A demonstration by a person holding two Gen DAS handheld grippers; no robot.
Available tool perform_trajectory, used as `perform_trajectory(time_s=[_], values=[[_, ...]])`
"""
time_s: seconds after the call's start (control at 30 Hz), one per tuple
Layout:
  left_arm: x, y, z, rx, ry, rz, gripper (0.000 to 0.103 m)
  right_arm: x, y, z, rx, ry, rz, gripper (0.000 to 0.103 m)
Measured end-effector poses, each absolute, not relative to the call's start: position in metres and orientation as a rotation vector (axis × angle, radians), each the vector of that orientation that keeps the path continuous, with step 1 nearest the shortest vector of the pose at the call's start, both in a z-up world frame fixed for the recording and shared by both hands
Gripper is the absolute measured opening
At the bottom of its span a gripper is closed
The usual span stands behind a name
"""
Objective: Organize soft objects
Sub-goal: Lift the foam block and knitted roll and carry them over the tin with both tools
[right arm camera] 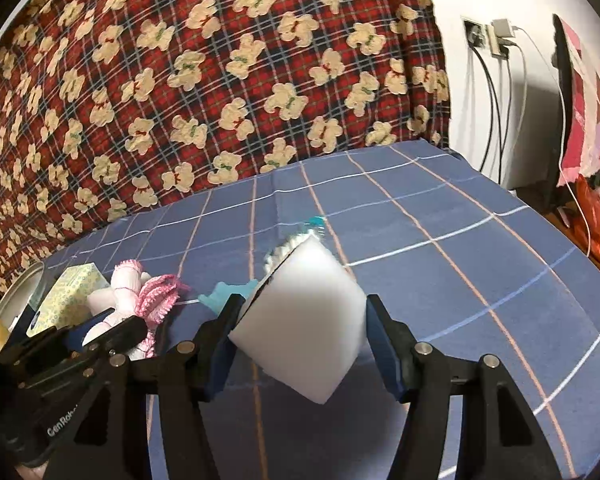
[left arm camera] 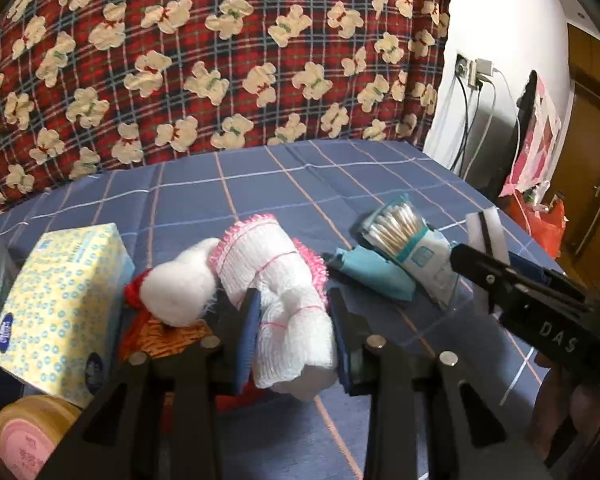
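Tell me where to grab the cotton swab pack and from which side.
Grip the cotton swab pack across its narrow width, mid-body, coming from above along its length. It lies flat, tilted on the teal cloth, long sides free; the swab-tip end is bulkier, so the flat labelled half likely gives the pads firmer faces.

Home bedroom: bed w/ blue checked sheet (right arm camera: 480,264), teddy-print blanket (left arm camera: 204,60), chargers in wall socket (left arm camera: 474,72), wooden door (left arm camera: 592,152).
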State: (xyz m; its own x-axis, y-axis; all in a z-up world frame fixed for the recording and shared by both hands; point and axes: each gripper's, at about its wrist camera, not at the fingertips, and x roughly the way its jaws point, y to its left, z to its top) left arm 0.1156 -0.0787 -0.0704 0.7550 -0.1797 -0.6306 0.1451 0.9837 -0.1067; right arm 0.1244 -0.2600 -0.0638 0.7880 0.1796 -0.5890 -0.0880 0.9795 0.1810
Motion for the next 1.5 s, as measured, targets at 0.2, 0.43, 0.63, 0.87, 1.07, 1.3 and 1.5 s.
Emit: perform_trajectory(time_s=[0.2, 0.43, 0.63, 0.87, 1.07, 1.3, 1.5], values=[[0.117, -0.078, -0.07, -0.035, 0.692, -0.139, 0.032, 0.132, -0.248, -0.063, 0.128, 0.638, 0.151, 0.062], [0.113, -0.072, -0.068, -0.045, 0.655, -0.091, 0.032, 0.141, -0.239, -0.061, 0.126, 0.608, 0.146, 0.062], [0.11, -0.071, -0.066, -0.029, 0.625, -0.051, 0.032, 0.142, -0.234, -0.06, 0.122, 0.593, 0.139, 0.062], [0.107, -0.066, -0.065, -0.04, 0.604, -0.03, 0.032, 0.138, -0.223, -0.056, 0.089, 0.557, 0.148, 0.062], [0.103, -0.058, -0.063, -0.054, 0.584, 0.007, 0.032, 0.136, -0.218, -0.055, 0.091, 0.546, 0.159, 0.062], [0.1, -0.052, -0.062, -0.064, 0.567, 0.03, 0.032, 0.136, -0.209, -0.055, 0.087, 0.544, 0.177, 0.063], [0.097, -0.046, -0.06, -0.079, 0.554, 0.049, 0.032, 0.135, -0.202, -0.054, 0.085, 0.532, 0.183, 0.063]])
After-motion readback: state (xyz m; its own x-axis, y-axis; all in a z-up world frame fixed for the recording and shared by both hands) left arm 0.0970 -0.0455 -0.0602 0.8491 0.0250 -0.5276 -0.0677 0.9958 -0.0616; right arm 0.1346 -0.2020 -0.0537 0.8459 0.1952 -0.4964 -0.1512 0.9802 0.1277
